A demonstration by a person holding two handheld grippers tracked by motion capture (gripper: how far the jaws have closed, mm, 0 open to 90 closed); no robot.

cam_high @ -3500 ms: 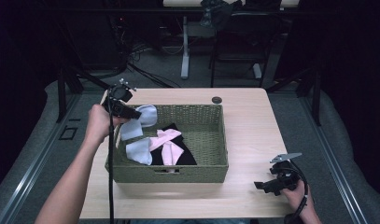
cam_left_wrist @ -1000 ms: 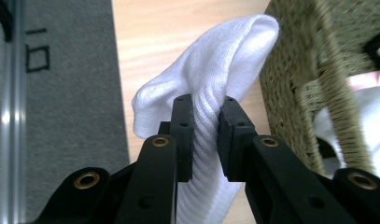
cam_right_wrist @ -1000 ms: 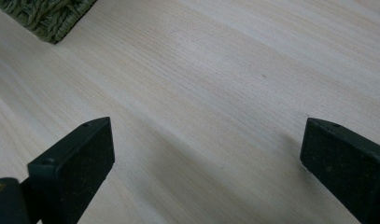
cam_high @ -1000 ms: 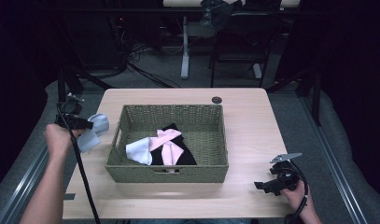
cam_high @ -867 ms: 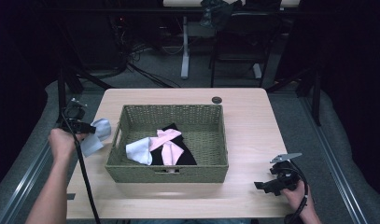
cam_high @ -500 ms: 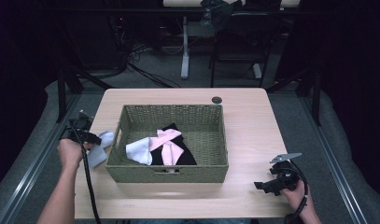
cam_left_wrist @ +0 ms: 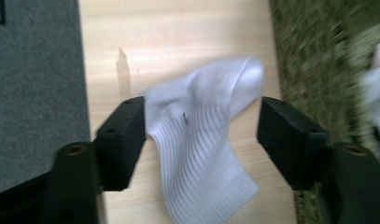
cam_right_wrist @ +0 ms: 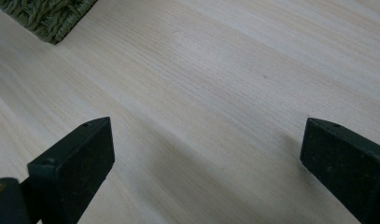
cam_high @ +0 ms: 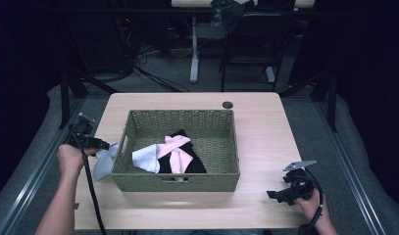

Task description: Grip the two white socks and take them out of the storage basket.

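- While the left gripper [cam_left_wrist: 201,135] hangs low over the tabletop [cam_high: 265,142], the pale ribbed sock [cam_left_wrist: 204,149] lies crumpled on the wood between its fingers [cam_left_wrist: 120,140], just left of the basket [cam_high: 138,181].
- Those fingers have just been opening; one pad touches the sock's edge, the other stands clear of it, so nothing is clamped.
- Seen from above, the sock [cam_high: 105,161] sits against the basket's left wall.
- Inside the basket: a white sock [cam_high: 145,159], a pink piece [cam_high: 175,152] and black cloth [cam_high: 194,164].
- Over at the near right corner, the right gripper [cam_right_wrist: 204,161] rests with fingers spread wide over bare wood, holding nothing.
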